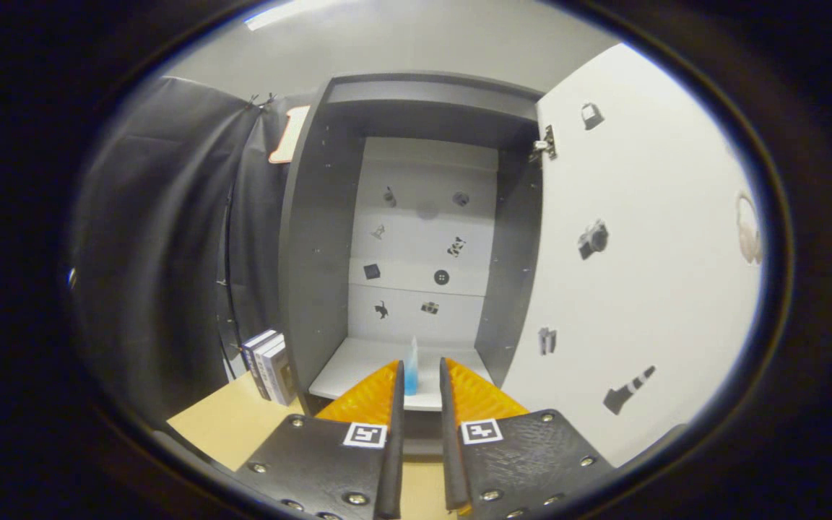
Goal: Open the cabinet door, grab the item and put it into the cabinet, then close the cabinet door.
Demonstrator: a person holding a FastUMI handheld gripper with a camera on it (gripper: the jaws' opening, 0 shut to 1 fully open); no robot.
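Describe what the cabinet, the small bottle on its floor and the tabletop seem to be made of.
Cabinet: looks like laminated board, matte grey sides with rows of shelf-pin holes; the open door is smooth matte white. Bottle: probably translucent plastic, blue below and paler on top, standing just beyond the fingers of the slightly parted gripper, which is not pressing on it. Tabletop: light wood or wood-look laminate, matte.

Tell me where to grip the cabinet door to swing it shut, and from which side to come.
Judging from this view, take the cabinet door by its free edge, the one away from the hinge, coming from its inner white face. It stands swung wide open to the right of the cabinet, and no handle shows. The gripper is partly open, with the blue bottle standing on the cabinet floor between its fingers.
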